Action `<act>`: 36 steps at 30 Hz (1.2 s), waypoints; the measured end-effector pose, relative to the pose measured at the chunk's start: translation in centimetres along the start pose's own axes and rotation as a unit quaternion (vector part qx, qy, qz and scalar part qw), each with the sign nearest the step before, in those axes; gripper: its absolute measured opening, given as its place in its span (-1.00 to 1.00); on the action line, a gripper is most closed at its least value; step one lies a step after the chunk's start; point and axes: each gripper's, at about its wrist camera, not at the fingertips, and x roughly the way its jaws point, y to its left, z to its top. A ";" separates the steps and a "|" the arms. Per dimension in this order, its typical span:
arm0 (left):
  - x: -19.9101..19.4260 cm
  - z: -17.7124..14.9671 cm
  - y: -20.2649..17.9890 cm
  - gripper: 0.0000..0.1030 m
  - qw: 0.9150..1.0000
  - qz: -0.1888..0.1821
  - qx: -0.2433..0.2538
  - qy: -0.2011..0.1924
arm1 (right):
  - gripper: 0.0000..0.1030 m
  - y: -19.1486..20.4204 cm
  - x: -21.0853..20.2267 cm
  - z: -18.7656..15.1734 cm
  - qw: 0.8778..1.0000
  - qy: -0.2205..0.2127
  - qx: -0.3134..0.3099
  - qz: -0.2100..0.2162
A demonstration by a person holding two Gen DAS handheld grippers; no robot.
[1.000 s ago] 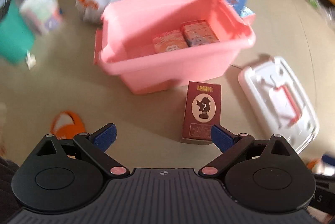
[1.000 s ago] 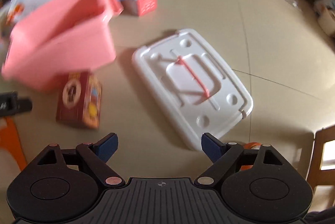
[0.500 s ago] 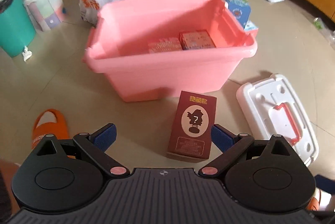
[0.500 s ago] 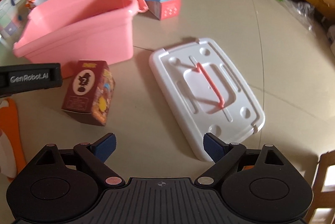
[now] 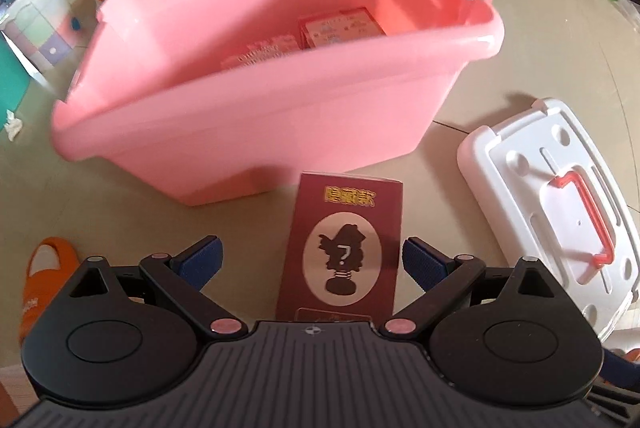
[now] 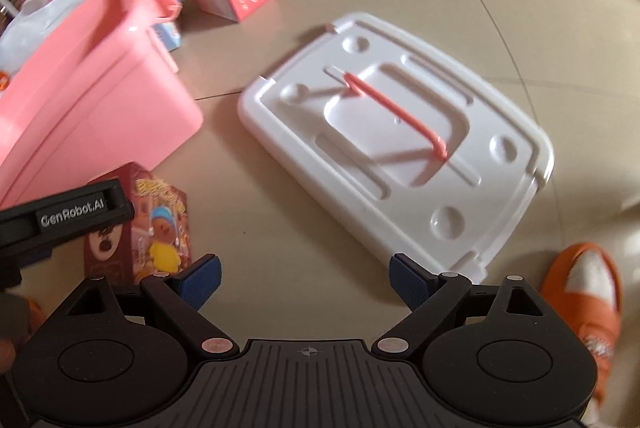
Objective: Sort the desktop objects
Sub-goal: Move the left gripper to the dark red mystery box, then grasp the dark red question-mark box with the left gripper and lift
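On the beige tiled floor we see a maroon box before the pink bin, standing between the wide-open fingers of our left gripper, while our right gripper gapes wide near the white lid.

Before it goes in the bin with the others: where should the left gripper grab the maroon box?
Across the two narrow side faces of the maroon box, from the front. It stands upright on the floor, centred between the open left gripper fingers.
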 end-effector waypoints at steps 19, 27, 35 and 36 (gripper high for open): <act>3.0 -1.4 -2.1 0.38 0.999 0.020 0.005 0.034 | 0.73 -1.2 3.7 0.3 0.997 0.043 0.061 0.002; 1.8 -1.8 -1.2 0.24 0.998 0.017 -0.017 0.061 | 0.72 -0.4 3.3 0.4 0.998 0.052 0.034 0.002; -1.3 -3.0 -0.4 0.24 0.998 0.021 0.001 0.062 | 0.71 0.5 1.4 -0.4 0.999 0.041 -0.004 0.001; -1.8 -3.1 -0.4 0.24 0.998 0.020 0.007 0.059 | 0.71 0.6 1.1 -0.5 0.999 0.038 -0.009 0.001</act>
